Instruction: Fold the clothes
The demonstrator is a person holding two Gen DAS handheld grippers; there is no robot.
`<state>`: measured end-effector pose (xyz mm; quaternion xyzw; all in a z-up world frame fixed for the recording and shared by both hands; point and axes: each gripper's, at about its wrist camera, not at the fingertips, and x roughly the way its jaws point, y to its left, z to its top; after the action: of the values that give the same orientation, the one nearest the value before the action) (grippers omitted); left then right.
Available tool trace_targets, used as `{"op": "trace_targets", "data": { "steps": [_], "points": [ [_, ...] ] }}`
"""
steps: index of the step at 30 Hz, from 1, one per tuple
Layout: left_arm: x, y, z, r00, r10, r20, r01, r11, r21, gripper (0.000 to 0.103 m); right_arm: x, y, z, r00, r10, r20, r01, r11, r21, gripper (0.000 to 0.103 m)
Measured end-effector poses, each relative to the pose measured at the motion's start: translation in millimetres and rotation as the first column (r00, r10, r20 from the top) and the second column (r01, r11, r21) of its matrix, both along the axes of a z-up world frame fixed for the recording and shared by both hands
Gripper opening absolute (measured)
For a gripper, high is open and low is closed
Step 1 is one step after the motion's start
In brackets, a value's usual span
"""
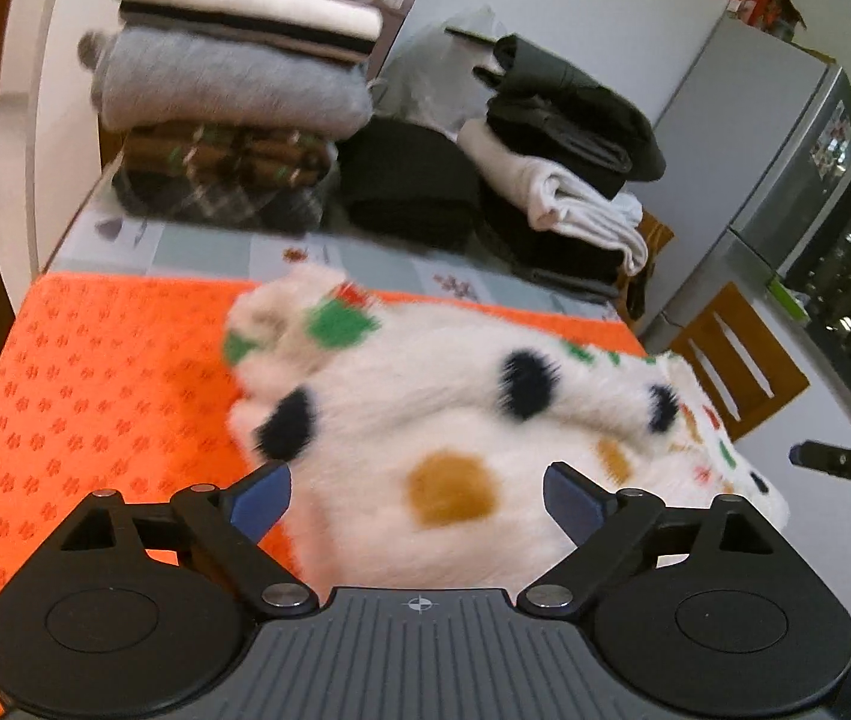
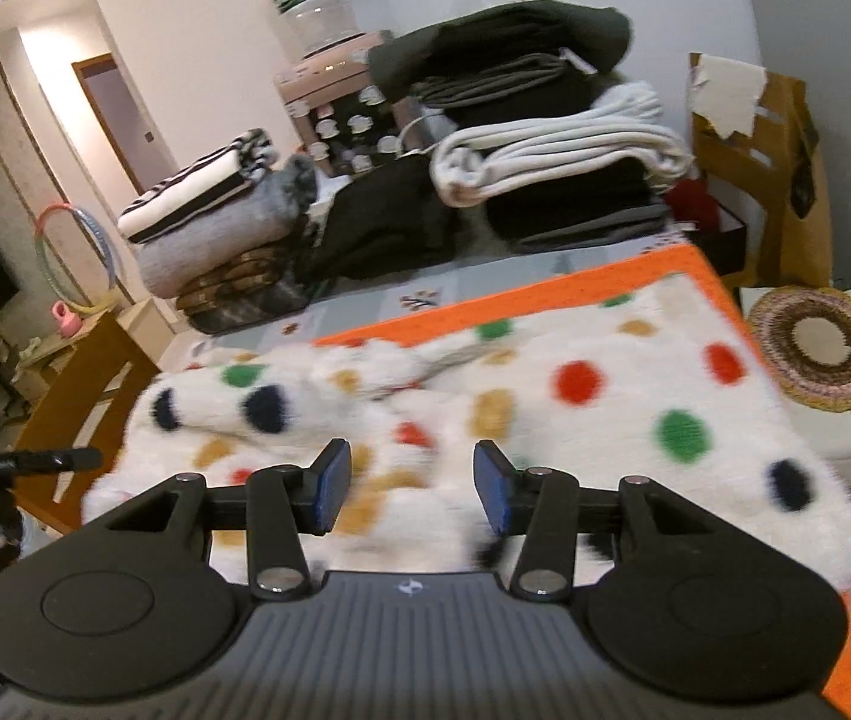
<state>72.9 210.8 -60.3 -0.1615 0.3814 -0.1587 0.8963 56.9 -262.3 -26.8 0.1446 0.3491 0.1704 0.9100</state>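
A fluffy white garment with green, black, red and tan dots [image 1: 455, 414] lies bunched on an orange mat [image 1: 95, 372]. My left gripper [image 1: 416, 495] is open, its blue pads either side of the garment's near edge, holding nothing. In the right wrist view the same garment [image 2: 575, 396] spreads over the mat [image 2: 683, 264], flatter at the right and rumpled at the left. My right gripper [image 2: 413, 486] is open just above the garment's near part, holding nothing. The right gripper's tip shows in the left wrist view [image 1: 833, 459] at the far right.
Stacks of folded clothes stand at the table's far side: grey and striped [image 1: 227, 78], black [image 1: 407, 180], white and dark [image 1: 569, 180]. A water dispenser [image 2: 329, 78] stands behind them. Wooden chairs [image 1: 731, 360] flank the table, a fridge [image 1: 785, 138] stands at the right, and a round woven mat [image 2: 815, 348] lies at the right.
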Motion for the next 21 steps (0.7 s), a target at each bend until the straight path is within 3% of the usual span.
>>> {"op": "trace_targets", "data": {
  "steps": [3, 9, 11, 17, 21],
  "points": [
    [4, 19, -12, 0.999, -0.044, -0.026, 0.044, 0.999, -0.016, 0.093, -3, 33, 1, 1.000, 0.010, -0.001, -0.010, 1.000, 0.006, 0.053],
    [13, 45, -29, 0.979, -0.201, -0.027, 0.202, 0.978, 0.050, 0.092, -9, 106, 5, 0.999, 0.054, 0.009, -0.054, 0.999, 0.000, 0.055],
    [20, 55, -32, 0.971, -0.238, -0.027, 0.240, 0.969, 0.066, 0.092, -12, 134, 8, 0.995, 0.094, 0.026, -0.093, 0.996, -0.017, 0.065],
    [46, 85, -37, 0.952, -0.307, -0.015, 0.307, 0.949, 0.078, 0.092, -14, 219, 8, 0.974, 0.218, 0.068, -0.209, 0.971, -0.112, 0.083],
    [70, 97, -38, 0.954, -0.300, -0.020, 0.301, 0.953, 0.040, 0.092, -13, 267, -2, 0.963, 0.263, 0.066, -0.244, 0.948, -0.204, 0.089]
  ]
}}
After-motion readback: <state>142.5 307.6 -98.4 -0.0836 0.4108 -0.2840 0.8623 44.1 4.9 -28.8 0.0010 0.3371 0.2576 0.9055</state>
